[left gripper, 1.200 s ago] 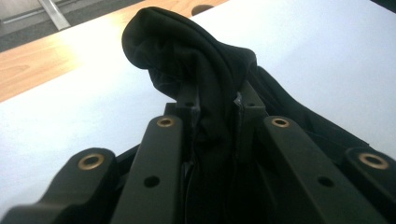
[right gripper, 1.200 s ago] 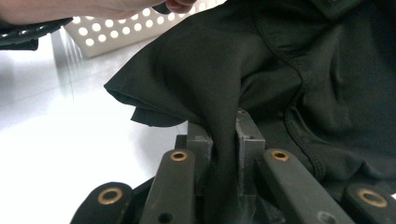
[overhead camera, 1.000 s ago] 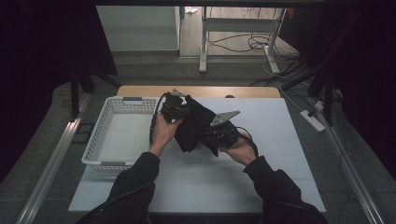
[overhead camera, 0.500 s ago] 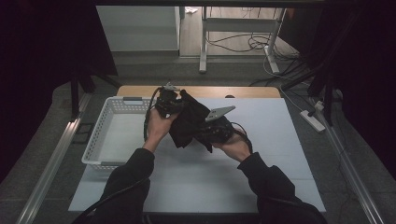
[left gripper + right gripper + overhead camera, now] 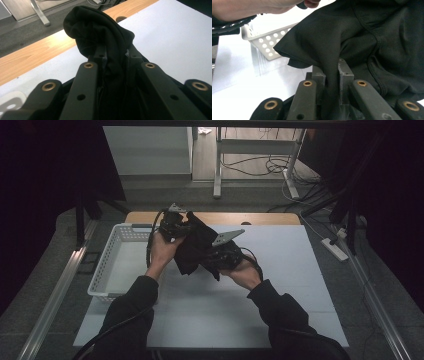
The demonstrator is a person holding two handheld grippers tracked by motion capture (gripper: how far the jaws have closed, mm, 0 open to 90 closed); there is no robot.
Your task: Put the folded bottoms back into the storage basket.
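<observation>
A black cloth garment (image 5: 196, 246) hangs bunched above the white table (image 5: 280, 285), held between both grippers. My left gripper (image 5: 172, 224) is at its upper left, jaws shut on a fold of the black cloth (image 5: 100, 32), which rises past them in the left gripper view. My right gripper (image 5: 222, 255) holds the cloth's lower right; in the right gripper view a strip of black cloth (image 5: 367, 37) is pinched between its jaws (image 5: 331, 75). The person's other hand (image 5: 249, 8) shows at the top left there.
A white perforated basket (image 5: 112, 270) stands on the table's left side, close under the left hand; its corner (image 5: 265, 42) appears in the right gripper view. A wooden strip (image 5: 265, 219) runs along the table's far edge. Cables and a power strip (image 5: 334, 248) lie on the floor.
Both hands have carried the cloth slightly left and toward the person; the grippers stay close together, each still shut on the cloth.
</observation>
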